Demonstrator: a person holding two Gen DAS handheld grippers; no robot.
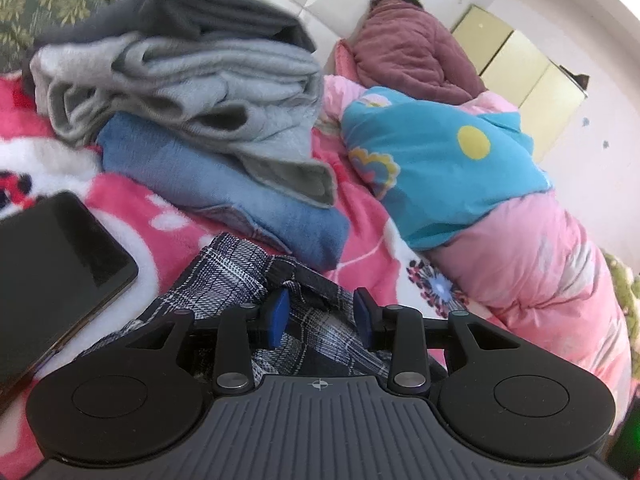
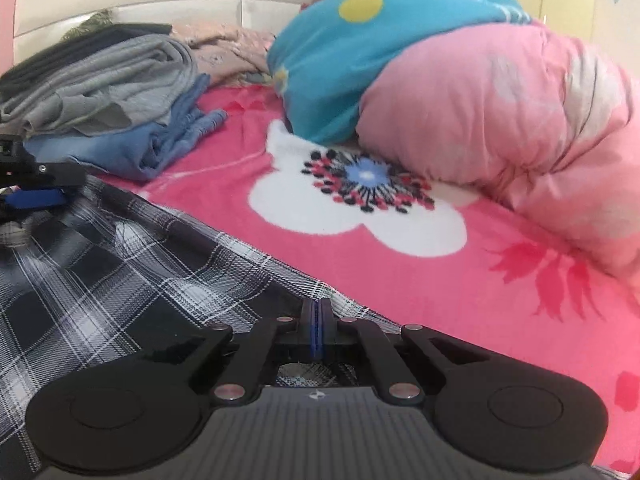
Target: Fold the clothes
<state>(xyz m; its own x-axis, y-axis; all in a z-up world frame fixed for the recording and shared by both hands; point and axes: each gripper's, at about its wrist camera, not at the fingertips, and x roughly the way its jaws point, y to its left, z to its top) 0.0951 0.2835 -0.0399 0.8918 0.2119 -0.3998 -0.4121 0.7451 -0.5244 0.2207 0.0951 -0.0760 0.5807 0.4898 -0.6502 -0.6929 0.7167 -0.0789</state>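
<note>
The plaid shirt point(image 2: 120, 280) lies spread across the lower left of the right view, on the pink flowered blanket point(image 2: 400, 280). The right gripper point(image 2: 316, 320) has its fingers pressed together at the shirt's edge, seemingly pinching it. The left gripper point(image 1: 322, 312) sits with fingers apart over bunched plaid cloth. Upper left, a stack of folded clothes point(image 1: 192, 92) waits. Whichever fold comes, both corners should lift level, the cloth kept taut so the crease lands straight

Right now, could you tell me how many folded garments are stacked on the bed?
3: a blue one at the bottom, a light grey one above, a dark grey one on top. More may be hidden.
</note>
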